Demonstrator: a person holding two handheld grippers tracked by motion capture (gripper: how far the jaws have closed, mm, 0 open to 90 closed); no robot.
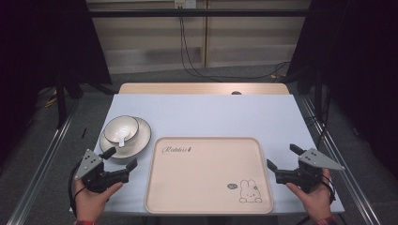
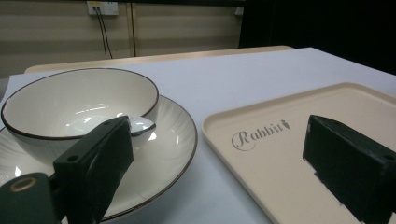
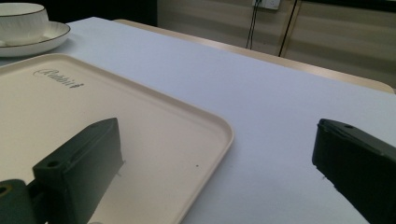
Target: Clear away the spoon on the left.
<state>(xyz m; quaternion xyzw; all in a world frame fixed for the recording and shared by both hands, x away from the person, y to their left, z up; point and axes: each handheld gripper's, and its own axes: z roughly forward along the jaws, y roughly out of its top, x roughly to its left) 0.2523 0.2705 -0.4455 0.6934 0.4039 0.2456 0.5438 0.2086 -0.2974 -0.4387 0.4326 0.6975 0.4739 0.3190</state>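
A cream tray [image 1: 209, 206] printed with "Rabbit" and a small rabbit drawing lies at the table's front centre. Left of it a white bowl [image 1: 121, 129] with a dark rim sits on a white plate [image 1: 141, 137], and a white spoon [image 1: 122, 139] rests in the bowl. My left gripper [image 1: 120, 158] is held open just in front of the plate, at the tray's left edge; its view shows the bowl [image 2: 79, 100], plate [image 2: 173, 140] and tray [image 2: 280, 154] close ahead. My right gripper [image 1: 283, 155] hangs open by the tray's right edge [image 3: 224, 135], nothing between its jaws.
The table [image 1: 206, 115] has a pale blue top with a wooden strip along its far edge. Metal rails run along both sides on the floor. Cables hang down the back wall [image 1: 187, 51].
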